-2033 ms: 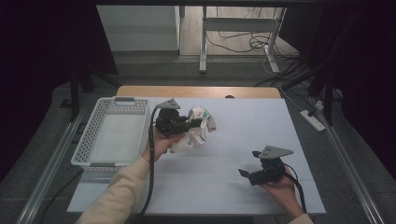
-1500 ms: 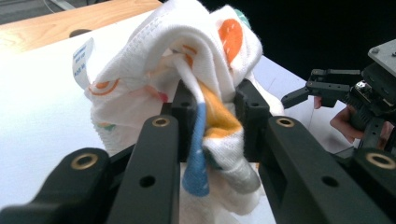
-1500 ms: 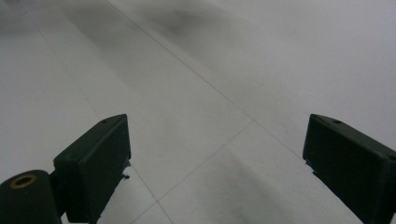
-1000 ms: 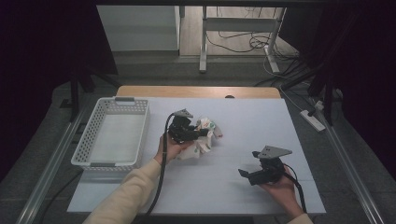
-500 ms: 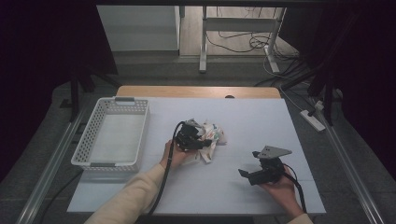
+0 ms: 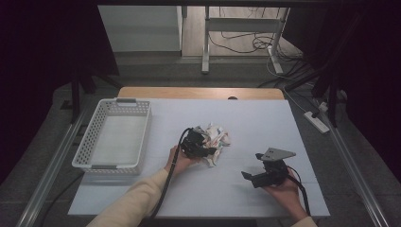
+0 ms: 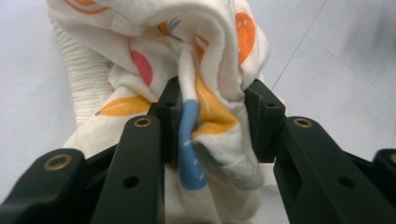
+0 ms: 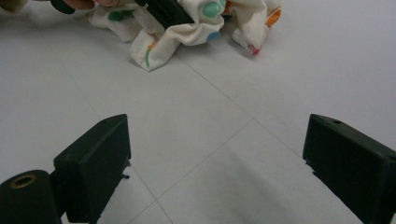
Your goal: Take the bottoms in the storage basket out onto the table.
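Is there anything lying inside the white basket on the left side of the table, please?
No. In the high view the white basket shows a bare floor, while the patterned cloth lies on the table beside the left gripper.

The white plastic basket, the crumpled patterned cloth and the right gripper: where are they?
white plastic basket (image 6: 142, 124): high view, right wall.
crumpled patterned cloth (image 6: 218, 137): high view, bunched folds.
right gripper (image 6: 248, 176): high view, between its jaws.

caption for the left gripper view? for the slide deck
Left gripper, black jaws closed on a fold of white cotton cloth with orange, blue and pink print, above the pale grey tabletop.
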